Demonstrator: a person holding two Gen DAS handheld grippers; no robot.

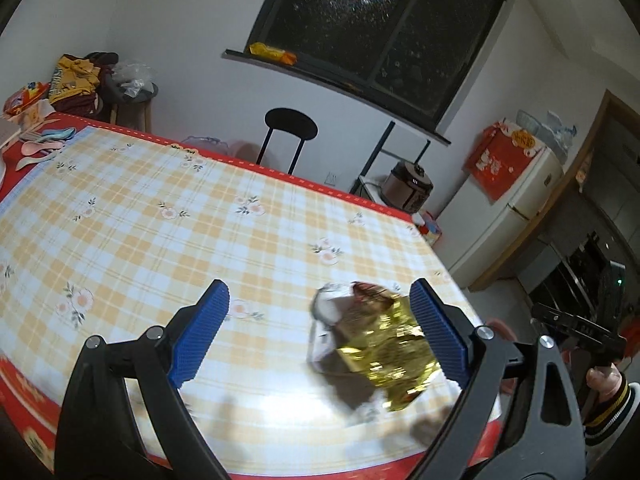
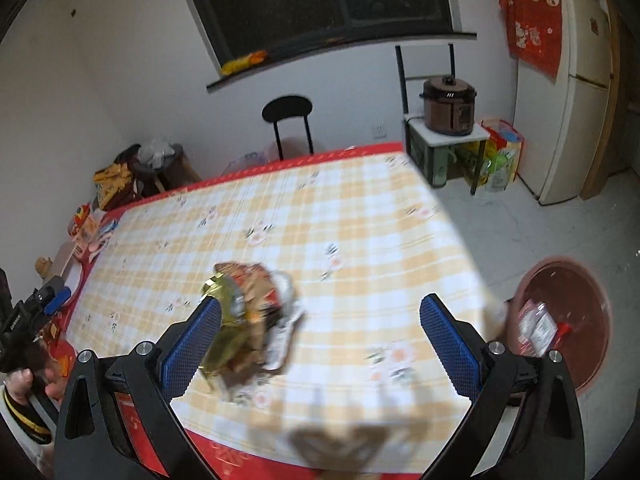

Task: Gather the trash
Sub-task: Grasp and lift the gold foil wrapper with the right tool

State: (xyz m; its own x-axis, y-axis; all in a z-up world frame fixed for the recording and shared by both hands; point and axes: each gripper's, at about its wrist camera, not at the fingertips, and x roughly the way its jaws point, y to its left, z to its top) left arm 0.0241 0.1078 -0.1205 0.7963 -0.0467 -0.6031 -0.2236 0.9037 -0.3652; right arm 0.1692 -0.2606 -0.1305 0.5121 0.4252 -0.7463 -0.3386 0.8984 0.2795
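Crumpled gold-foil and paper wrapper pile (image 1: 372,344) lies on yellow-checked tablecloth table (image 1: 160,216), near its edge. Left gripper (image 1: 320,336) spread wide, right gripper (image 2: 320,344) likewise; neither grips it. Round reddish-brown bin (image 2: 568,320) on floor, beside table.

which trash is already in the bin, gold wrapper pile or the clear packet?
The clear packet: it lies inside the round red bin on the floor. The gold wrapper pile is on the table, between the open grippers.

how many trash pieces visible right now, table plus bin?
2 at least. A crumpled wrapper clump lies on the table near its front edge; it may be several pieces. One wrapper is in the red bin on the floor. More may be hidden.
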